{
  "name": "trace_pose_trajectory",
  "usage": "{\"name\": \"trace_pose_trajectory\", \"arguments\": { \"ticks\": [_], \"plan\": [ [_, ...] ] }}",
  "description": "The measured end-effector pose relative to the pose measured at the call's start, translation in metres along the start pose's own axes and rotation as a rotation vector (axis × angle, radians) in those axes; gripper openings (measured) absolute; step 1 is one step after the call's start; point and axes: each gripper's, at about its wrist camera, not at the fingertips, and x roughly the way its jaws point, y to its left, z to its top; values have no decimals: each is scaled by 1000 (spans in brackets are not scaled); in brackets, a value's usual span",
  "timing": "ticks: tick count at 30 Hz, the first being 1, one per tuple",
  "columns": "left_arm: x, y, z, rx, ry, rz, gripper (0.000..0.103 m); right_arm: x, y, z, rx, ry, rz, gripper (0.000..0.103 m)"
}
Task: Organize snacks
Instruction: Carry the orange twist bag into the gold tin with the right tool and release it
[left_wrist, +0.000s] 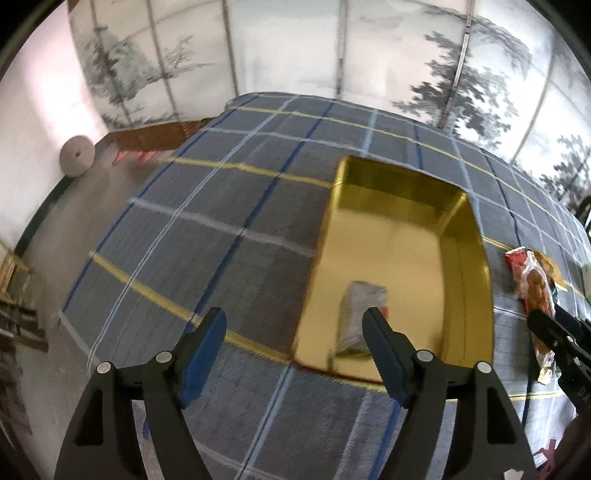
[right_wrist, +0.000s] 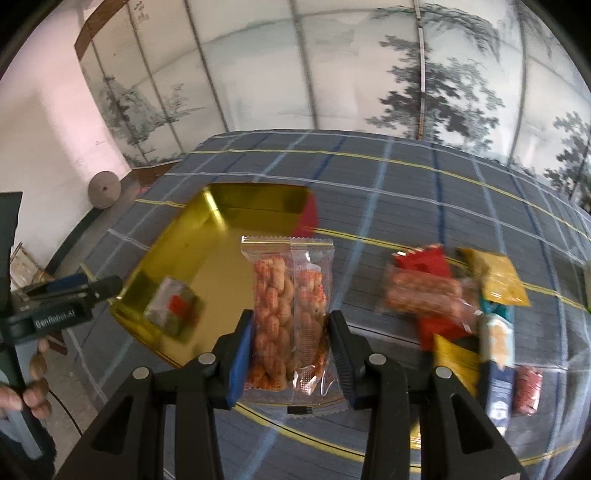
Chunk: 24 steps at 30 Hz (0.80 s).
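A plaid cloth (left_wrist: 229, 206) covers the table before a tree-painted screen (right_wrist: 332, 74). The gold tin (left_wrist: 465, 258) holds one packet (left_wrist: 360, 314) — left gripper (left_wrist: 295, 332) gapes empty, right gripper (right_wrist: 291, 332) pinches a clear snack pack (right_wrist: 288, 317).

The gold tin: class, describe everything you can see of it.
The gold tin is a shallow rectangular tray with rounded corners, shiny and metal-looking inside, red outside at one corner. It lies open and flat on the plaid cloth. One small silvery packet rests on its floor near a corner; the rest is bare. No gripper touches it.
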Motion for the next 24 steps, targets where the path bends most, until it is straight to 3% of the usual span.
{"name": "trace_pose_trajectory", "arguments": {
  "ticks": [10, 24],
  "plan": [
    [-8, 31, -12, -68, -5, 55, 75, 30, 52, 15, -71, 41, 25, 40],
    [-6, 50, -16, -110, 16, 76, 75, 66, 69, 16, -84, 117, 3, 40]
  ]
}}
